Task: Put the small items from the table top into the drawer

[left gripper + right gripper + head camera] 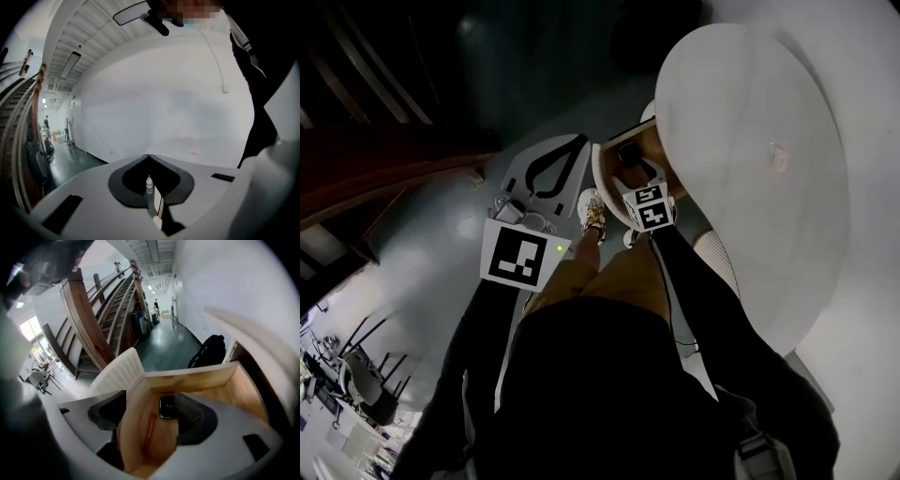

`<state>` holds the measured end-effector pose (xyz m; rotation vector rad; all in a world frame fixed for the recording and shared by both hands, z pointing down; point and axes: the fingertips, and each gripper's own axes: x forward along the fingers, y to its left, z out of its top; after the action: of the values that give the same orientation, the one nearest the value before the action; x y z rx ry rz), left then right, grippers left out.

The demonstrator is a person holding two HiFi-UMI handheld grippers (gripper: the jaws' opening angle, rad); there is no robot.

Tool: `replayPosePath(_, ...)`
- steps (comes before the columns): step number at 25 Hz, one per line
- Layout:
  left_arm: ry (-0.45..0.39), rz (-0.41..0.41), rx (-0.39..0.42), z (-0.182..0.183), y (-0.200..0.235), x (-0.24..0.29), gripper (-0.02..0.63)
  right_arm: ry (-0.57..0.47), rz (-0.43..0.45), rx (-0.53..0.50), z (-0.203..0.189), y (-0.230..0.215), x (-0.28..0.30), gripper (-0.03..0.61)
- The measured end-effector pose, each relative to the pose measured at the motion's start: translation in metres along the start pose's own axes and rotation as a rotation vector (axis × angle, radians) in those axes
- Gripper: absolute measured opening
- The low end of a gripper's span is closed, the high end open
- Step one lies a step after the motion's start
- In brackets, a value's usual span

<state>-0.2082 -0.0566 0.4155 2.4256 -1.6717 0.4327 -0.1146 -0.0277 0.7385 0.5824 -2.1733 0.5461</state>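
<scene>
The wooden drawer [234,385] stands pulled out from under the white round table [750,169]. On its floor lie a black square item [167,406] and a thin red stick-like item [151,425]. My right gripper [150,401] is open and holds nothing. It straddles the drawer's near side wall, one jaw outside and the other inside next to the black item. In the head view the right gripper [639,180] reaches into the drawer [614,164]. My left gripper [149,158] is shut and empty, raised toward a white wall. The left gripper [578,142] sits left of the drawer.
A white ribbed chair [117,373] stands just beyond the drawer's far left corner. A black backpack [208,352] lies on the dark floor by the wall. A wooden staircase [93,319] rises at the left. The person's shoe [593,214] is between the two grippers.
</scene>
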Motion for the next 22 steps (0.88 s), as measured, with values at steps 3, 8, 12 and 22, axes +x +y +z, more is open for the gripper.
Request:
replayPosePath(3, -0.023, -0.016, 0.015, 0.011, -0.004, 0.003, 0.014, -0.084, 0.031, -0.069, 0.028, 0.026, -0.035, 0.336)
replayPosePath(8, -0.073, -0.039, 0.026, 0.035, -0.017, 0.009, 0.014, -0.248, -0.022, -0.07, 0.071, 0.028, -0.104, 0.336)
replayPosePath(12, -0.112, -0.058, 0.043, 0.056, -0.024, 0.018, 0.014, -0.375, -0.124, -0.059, 0.105, -0.001, -0.159, 0.336)
replayPosePath(22, -0.174, -0.093, 0.104, 0.098, -0.062, 0.051, 0.014, -0.647, -0.289, -0.072, 0.177, -0.066, -0.304, 0.336)
